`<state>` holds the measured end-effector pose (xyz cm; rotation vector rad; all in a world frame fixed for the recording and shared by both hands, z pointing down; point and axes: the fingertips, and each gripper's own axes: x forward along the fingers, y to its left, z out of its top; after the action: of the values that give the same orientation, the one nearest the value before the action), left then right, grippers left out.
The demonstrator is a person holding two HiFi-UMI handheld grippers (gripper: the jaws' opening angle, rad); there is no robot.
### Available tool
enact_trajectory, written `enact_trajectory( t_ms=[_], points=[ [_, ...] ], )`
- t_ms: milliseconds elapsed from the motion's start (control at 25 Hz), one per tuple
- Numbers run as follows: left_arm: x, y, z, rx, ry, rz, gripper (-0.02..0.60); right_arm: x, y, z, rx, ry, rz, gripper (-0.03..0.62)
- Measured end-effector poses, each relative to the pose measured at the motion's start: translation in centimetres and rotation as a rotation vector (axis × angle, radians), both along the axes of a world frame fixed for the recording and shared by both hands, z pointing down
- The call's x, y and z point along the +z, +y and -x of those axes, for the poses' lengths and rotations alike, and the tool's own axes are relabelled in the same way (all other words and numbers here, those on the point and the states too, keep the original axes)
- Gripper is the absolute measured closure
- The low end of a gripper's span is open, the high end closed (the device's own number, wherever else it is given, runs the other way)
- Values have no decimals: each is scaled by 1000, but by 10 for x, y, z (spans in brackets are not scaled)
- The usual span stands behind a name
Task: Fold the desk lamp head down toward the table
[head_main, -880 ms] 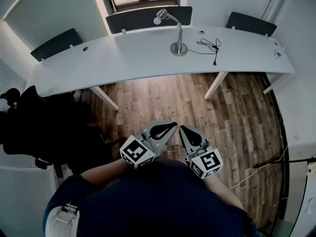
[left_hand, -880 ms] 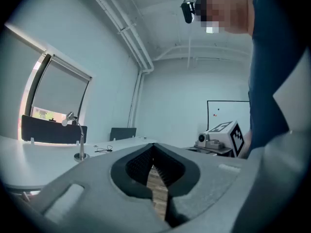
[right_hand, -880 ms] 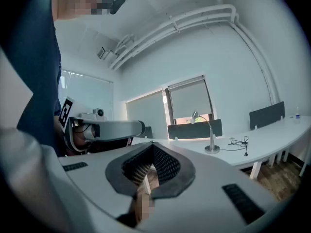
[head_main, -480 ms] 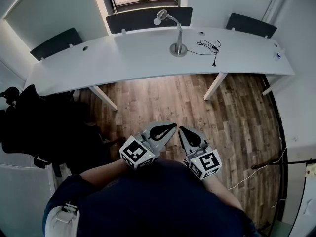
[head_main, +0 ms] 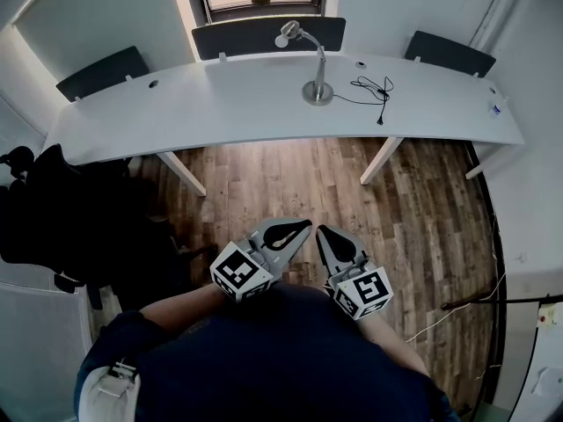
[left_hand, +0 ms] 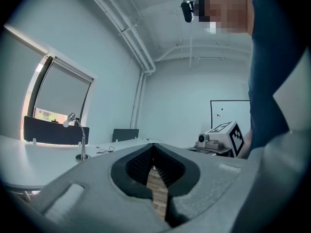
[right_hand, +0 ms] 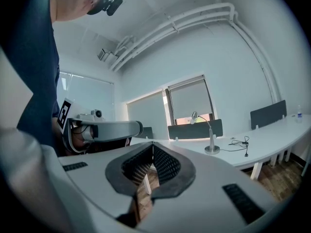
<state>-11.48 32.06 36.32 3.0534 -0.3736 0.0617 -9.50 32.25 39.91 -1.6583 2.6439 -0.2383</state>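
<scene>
A silver desk lamp (head_main: 315, 64) stands upright on the long white desk (head_main: 229, 104), its round base on the top and its head (head_main: 285, 33) raised at the end of a curved neck. It also shows small in the left gripper view, lamp (left_hand: 77, 139), and in the right gripper view, lamp (right_hand: 206, 132). Both grippers are held close to the person's body, far from the desk. My left gripper (head_main: 307, 225) is shut with nothing in it. My right gripper (head_main: 321, 229) is shut and holds nothing too.
A black cable (head_main: 372, 88) lies coiled on the desk right of the lamp. Dark screens (head_main: 264, 35) stand behind the desk. A black office chair (head_main: 62, 227) is at the left. Wooden floor (head_main: 352, 200) stretches between the person and the desk.
The head view has drifted slightly, so the desk and lamp sit a little lower in the picture. Both grippers stay shut by the body.
</scene>
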Motion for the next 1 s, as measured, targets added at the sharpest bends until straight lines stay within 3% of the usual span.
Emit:
enact_trajectory(
  t_ms=[440, 640, 1000],
  points=[
    [10, 5, -31, -120, 27, 18, 575, 10, 9, -44, -39, 1, -16, 583],
    [14, 6, -47, -128, 42, 24, 575, 17, 7, -64, -34, -8, -12, 583],
    [14, -58, -53, -143, 75, 16, 575, 17, -53, -91, 48, -16, -30, 583]
  ],
)
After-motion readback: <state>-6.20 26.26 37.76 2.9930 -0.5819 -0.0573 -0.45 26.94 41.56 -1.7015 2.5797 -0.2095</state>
